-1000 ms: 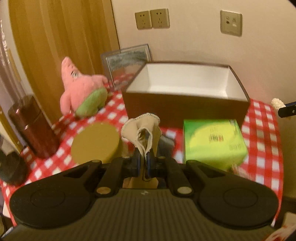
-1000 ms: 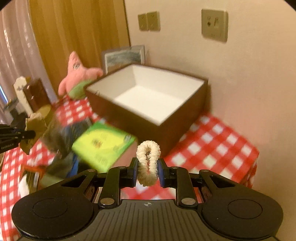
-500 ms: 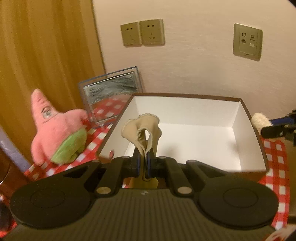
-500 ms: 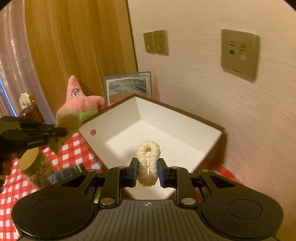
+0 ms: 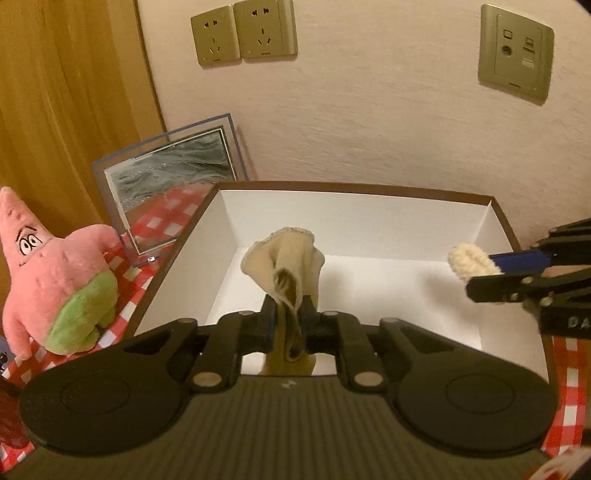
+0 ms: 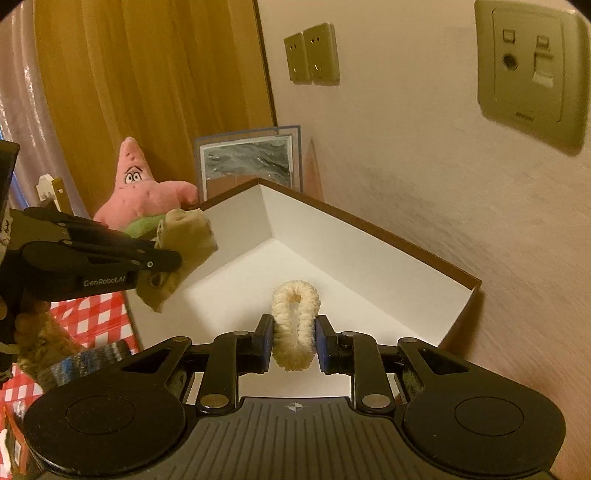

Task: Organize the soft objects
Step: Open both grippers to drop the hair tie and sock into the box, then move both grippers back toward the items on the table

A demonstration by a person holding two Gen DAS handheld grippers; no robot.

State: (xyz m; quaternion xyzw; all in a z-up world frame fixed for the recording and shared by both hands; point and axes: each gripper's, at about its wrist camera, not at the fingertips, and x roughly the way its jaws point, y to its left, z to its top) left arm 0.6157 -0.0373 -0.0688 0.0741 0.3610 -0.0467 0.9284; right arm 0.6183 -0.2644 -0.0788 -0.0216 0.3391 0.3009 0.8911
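Note:
A brown box with a white inside (image 5: 369, 221) stands open against the wall. My left gripper (image 5: 288, 317) hangs over its near left part with a crumpled beige cloth (image 5: 284, 254) upright between the pads. Its jaws are opening, and the cloth is still pinched. My right gripper (image 6: 294, 332) is shut on a cream fluffy scrunchie (image 6: 295, 306) above the box floor (image 6: 332, 240). Each wrist view shows the other gripper too: the right gripper (image 5: 480, 273) with the scrunchie (image 5: 465, 262), and the left gripper (image 6: 162, 254) with the cloth (image 6: 184, 236).
A pink and green star plush (image 5: 55, 280) sits left of the box on a red checked tablecloth (image 5: 147, 225). A framed picture (image 5: 173, 173) leans on the wall behind it. Wall sockets (image 5: 243, 33) and a wooden door (image 5: 66, 92) lie beyond.
Both grippers moved forward from over the table to above the open box, carrying the cloth and the scrunchie. The green packet and round lid dropped out of view.

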